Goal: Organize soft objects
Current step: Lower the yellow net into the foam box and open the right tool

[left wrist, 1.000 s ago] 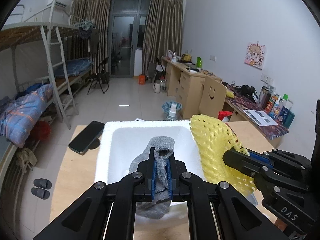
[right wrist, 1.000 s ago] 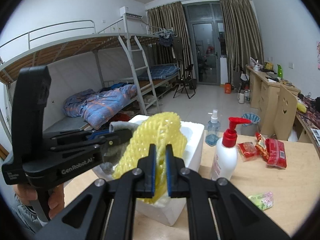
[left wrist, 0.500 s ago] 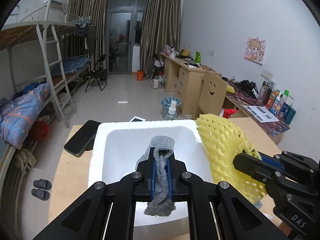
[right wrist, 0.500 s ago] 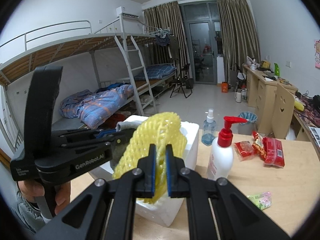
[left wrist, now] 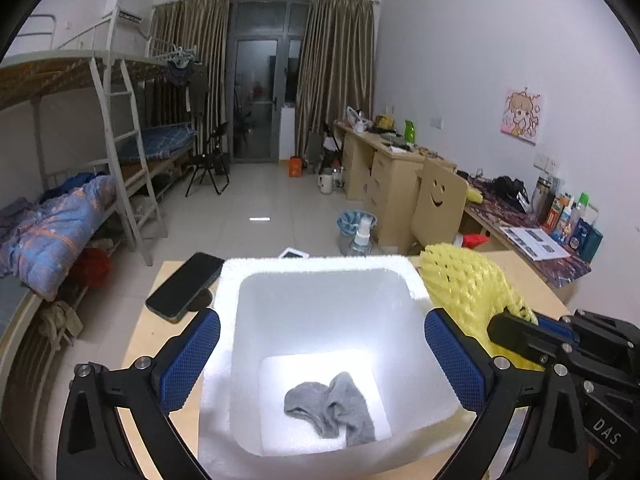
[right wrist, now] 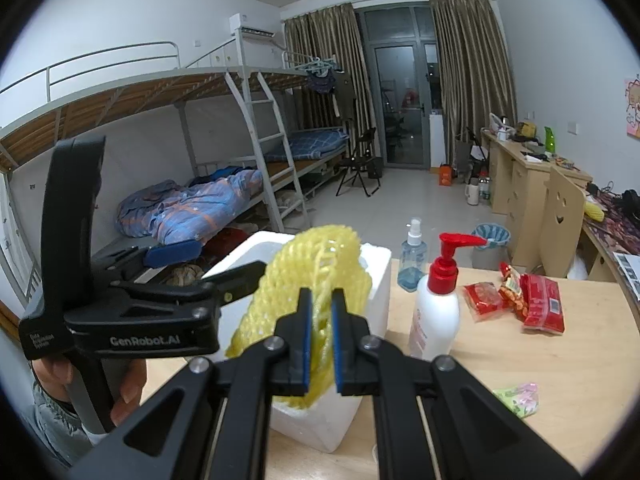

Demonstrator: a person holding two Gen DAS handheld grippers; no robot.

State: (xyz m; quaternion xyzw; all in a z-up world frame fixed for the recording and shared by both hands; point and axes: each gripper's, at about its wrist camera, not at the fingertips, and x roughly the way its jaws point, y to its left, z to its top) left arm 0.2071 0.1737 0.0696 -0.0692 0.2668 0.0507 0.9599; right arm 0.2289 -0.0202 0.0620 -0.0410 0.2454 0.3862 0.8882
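A grey sock (left wrist: 330, 410) lies crumpled on the floor of a white foam box (left wrist: 316, 268). My left gripper (left wrist: 320, 354) hangs open above the box, its blue pads (left wrist: 188, 360) straddling the opening, holding nothing. My right gripper (right wrist: 320, 320) is shut on a yellow foam net sleeve (right wrist: 316, 276) and holds it at the box's right rim (right wrist: 376, 256). The sleeve also shows in the left wrist view (left wrist: 468, 296), with the right gripper (left wrist: 520, 336) below it. The left gripper (right wrist: 224, 276) shows at the left of the right wrist view.
A black phone (left wrist: 186, 286) lies on the wooden table left of the box. A white pump bottle with a red top (right wrist: 438, 304), a clear spray bottle (right wrist: 412, 260), red snack packets (right wrist: 520, 300) and a green packet (right wrist: 518, 398) sit to the right of the box.
My left gripper has opened and let go of the grey sock, which has dropped to the bottom of the box. The right gripper still holds the yellow sleeve by the rim.
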